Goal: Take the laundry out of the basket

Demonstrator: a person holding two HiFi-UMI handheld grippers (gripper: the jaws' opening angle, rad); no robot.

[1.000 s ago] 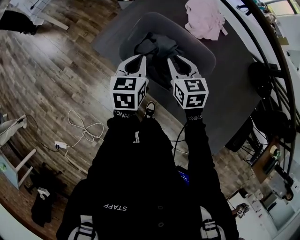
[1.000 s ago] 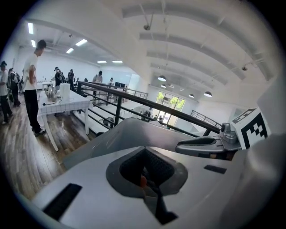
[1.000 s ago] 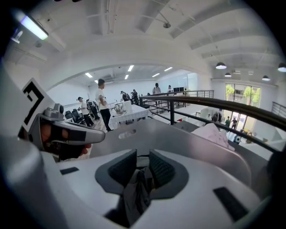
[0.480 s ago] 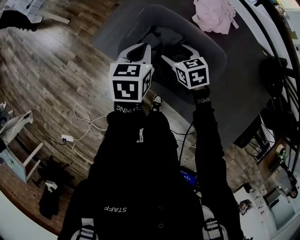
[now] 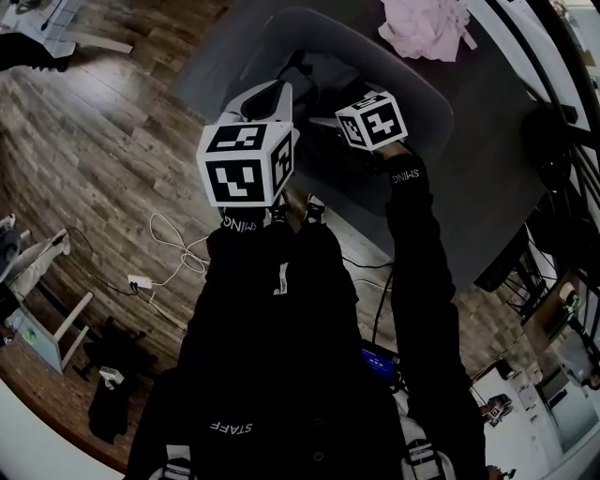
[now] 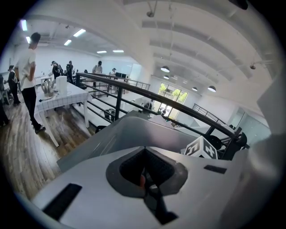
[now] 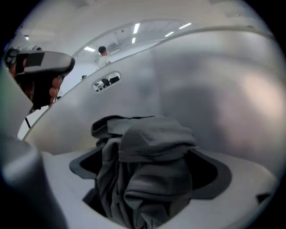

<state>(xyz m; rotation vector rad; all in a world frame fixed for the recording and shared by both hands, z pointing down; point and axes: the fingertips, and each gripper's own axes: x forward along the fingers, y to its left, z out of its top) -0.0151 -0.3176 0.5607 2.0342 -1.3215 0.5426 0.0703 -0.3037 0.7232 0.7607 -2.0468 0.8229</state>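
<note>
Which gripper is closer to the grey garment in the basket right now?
Right. The right gripper reaches down into the basket; its jaws have just been opening, the grey garment between them. The left gripper, shut, sits higher near the rim, apart from it.

One grey laundry basket [image 5: 427, 94] stands on one dark mat [image 5: 492, 173]. Inside the basket is one heap of dark grey laundry [image 7: 147, 147]; how many pieces make it up cannot be told. One pink garment [image 5: 424, 26] lies at the mat's far edge. On the wooden floor are one white cable [image 5: 178, 251], one white plug block [image 5: 139, 281] and one black cloth bundle [image 5: 108, 405].
</note>
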